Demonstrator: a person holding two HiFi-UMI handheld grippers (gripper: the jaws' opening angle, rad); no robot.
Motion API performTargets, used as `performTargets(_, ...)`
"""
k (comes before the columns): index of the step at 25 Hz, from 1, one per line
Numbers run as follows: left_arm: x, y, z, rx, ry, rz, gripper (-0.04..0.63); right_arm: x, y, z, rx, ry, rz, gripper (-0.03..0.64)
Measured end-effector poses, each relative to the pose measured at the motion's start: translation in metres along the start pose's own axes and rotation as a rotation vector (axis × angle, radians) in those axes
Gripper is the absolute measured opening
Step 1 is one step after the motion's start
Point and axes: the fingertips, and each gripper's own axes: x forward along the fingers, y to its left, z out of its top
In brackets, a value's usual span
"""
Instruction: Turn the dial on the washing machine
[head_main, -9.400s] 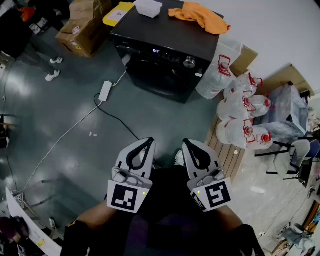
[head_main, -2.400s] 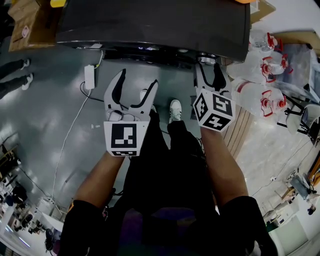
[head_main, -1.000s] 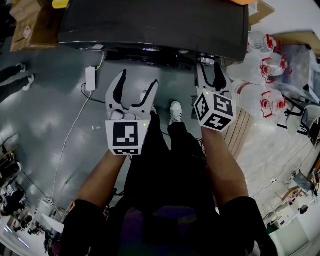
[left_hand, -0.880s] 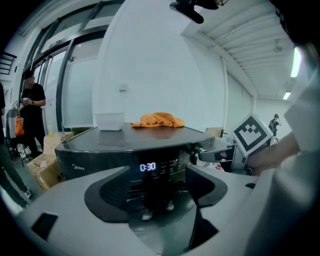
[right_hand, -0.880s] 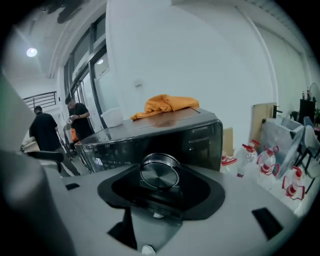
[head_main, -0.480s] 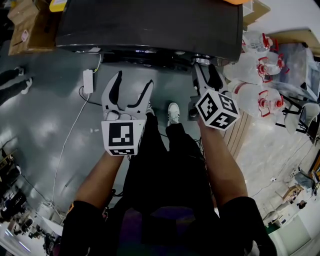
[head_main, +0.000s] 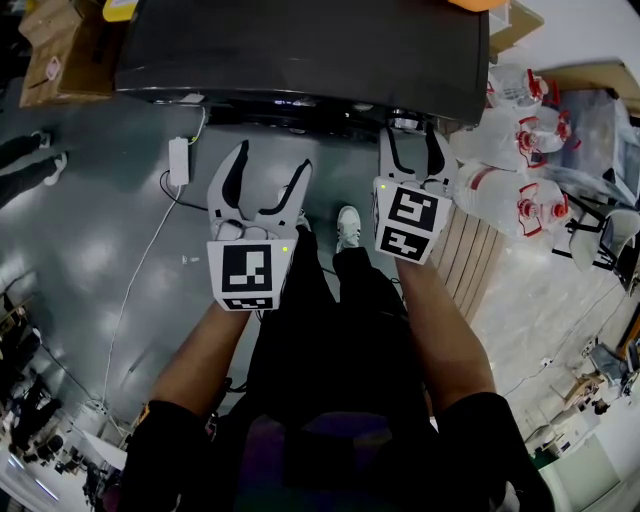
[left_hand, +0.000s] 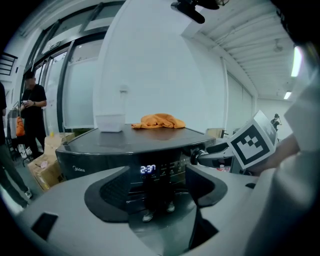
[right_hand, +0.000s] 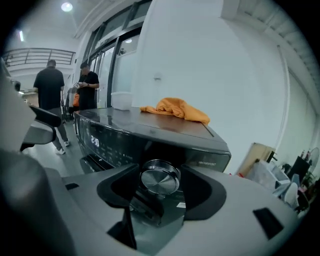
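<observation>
dial: shiny knob (right_hand: 160, 180), upper right of the head view, right end of the washing machine (head_main: 300, 50) front
right gripper (head_main: 408, 140): clenched on the dial, a jaw on each side
left gripper (head_main: 268, 175): released, empty, left of centre
tip: I'd grip square-on and roll the wrist slowly, smooth metal probably slips

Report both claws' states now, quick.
Left claw: open, holding nothing.
Right claw: closed on the dial.
</observation>
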Motion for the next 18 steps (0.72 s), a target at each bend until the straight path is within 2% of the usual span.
performTargets(3,0.001,-0.001,0.001,-0.001,0.0,0.001,0.33,0.001,0.0,-0.001,-0.011,0.006,-0.004,0.247)
performTargets(7,0.002,0.0,0.0,-0.003,-0.001,0.001,0.33,0.001,-0.005,-0.004,0.058,-0.006,0.014,0.243)
performTargets(11,0.002,0.001,0.0,-0.004,0.001,0.0,0.33,0.0,-0.008,-0.004,0.181,-0.021,0.059,0.242)
performTargets(15,0.003,0.0,0.001,-0.005,0.0,-0.005,0.33,0.001,-0.013,-0.006,0.37,-0.038,0.124,0.242)
performTargets(18,0.004,-0.001,0.0,-0.005,0.001,-0.009,0.33,0.001,-0.015,-0.008,0.461,-0.039,0.154,0.243)
